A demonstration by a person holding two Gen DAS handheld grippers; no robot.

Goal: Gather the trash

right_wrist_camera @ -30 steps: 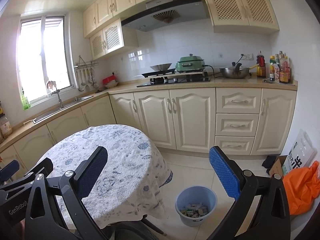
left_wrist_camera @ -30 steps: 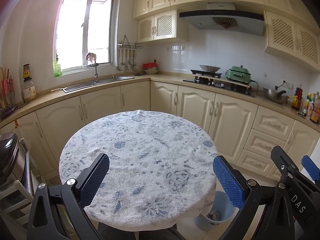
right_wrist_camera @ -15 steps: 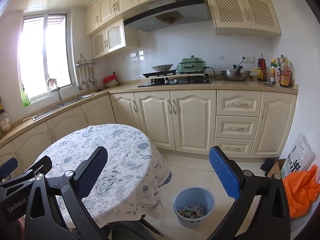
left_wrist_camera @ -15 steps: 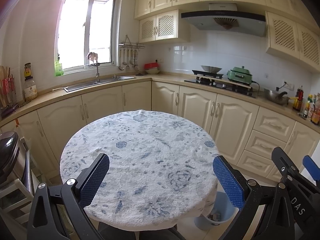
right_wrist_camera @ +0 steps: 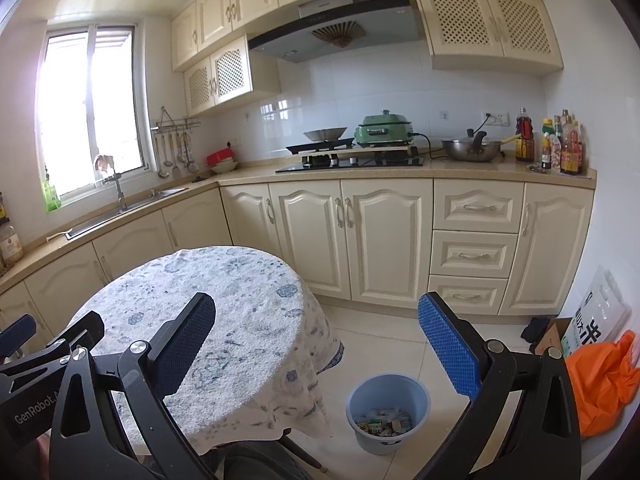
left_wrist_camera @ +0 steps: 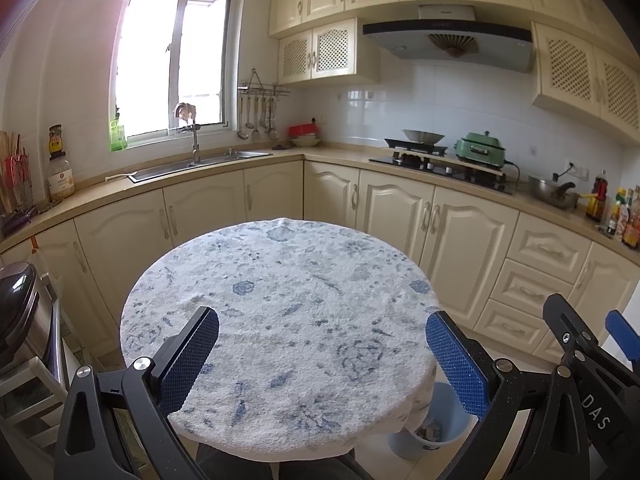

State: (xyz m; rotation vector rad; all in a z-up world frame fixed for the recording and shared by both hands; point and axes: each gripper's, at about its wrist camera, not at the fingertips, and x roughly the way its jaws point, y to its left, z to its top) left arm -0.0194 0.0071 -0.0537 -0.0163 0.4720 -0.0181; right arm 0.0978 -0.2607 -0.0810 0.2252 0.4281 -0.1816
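Blue bin [right_wrist_camera: 387, 410]: on floor beside round table [right_wrist_camera: 224, 320], holds small wrappers [right_wrist_camera: 383, 422]. Left gripper [left_wrist_camera: 322, 354], right gripper [right_wrist_camera: 316, 342]: jaws wide apart, empty, above table.

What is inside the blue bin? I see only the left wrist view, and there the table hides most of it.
Observer: In the right wrist view the blue bin stands on the floor beside the table. Small wrappers and paper scraps lie at its bottom.
Operator: Is anything else on the floor near it?
Observer: Yes. An orange bag lies by the right wall, next to a cardboard box.
Operator: Does the right gripper hold something?
Observer: No. The right gripper is open and empty, above the table's edge and the floor.
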